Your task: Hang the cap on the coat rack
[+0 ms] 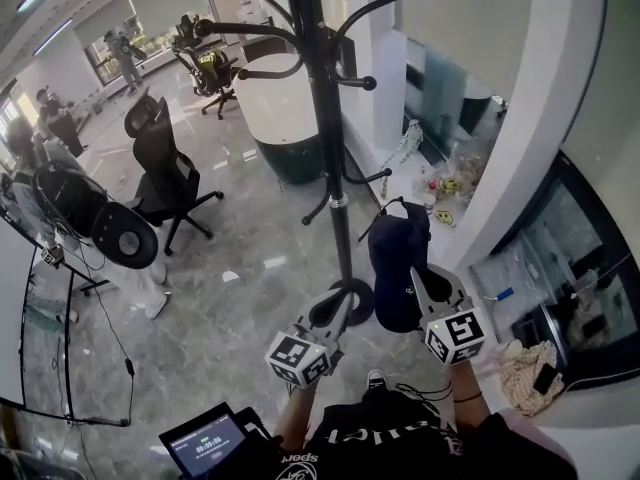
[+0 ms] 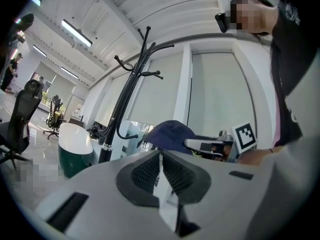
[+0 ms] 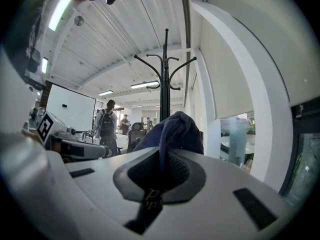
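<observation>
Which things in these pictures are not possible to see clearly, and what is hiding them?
- Head view: the coat rack top is cut off by the upper edge; its base is partly behind the left hand-held gripper.
- Right gripper view: yellow print on the cap, pinched in the right hand-held gripper, is partly hidden between the jaws.
- Head view: the tablet screen text is too small.
</observation>
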Action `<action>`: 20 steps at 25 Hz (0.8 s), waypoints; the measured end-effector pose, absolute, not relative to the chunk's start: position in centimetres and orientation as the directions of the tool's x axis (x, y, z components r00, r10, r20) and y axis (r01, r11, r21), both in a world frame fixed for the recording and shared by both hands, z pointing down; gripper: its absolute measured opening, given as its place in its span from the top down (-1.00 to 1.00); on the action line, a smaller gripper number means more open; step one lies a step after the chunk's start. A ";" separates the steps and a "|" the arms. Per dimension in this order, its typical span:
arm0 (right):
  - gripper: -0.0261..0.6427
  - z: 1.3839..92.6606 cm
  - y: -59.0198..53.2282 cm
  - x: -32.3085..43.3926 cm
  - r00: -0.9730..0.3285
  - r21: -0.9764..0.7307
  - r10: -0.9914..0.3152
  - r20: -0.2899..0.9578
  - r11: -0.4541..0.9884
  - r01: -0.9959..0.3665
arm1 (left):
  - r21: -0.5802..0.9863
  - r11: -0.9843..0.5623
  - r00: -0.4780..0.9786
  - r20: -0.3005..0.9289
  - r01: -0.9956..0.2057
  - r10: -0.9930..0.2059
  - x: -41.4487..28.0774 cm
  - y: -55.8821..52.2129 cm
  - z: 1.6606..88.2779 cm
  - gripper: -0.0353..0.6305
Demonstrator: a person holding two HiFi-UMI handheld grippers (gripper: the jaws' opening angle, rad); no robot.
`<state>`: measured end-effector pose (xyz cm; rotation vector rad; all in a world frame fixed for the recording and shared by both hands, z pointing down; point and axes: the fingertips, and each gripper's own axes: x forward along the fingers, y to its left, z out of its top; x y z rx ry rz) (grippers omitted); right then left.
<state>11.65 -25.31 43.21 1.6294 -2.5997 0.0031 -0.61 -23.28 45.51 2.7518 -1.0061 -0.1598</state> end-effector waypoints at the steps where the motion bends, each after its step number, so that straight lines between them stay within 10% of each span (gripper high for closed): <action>1: 0.85 42.9 -26.2 12.2 -0.437 0.049 -0.897 0.060 0.440 -0.896 | 0.230 -0.742 0.758 -0.030 -0.629 -0.652 -0.1 -23.9 45.4 0.88; 20: 0.85 45.1 -39.7 15.8 -0.548 0.006 -0.836 0.043 0.548 -0.836 | 0.231 -0.657 0.680 0.027 -0.717 -0.733 2.3 -31.5 47.2 0.88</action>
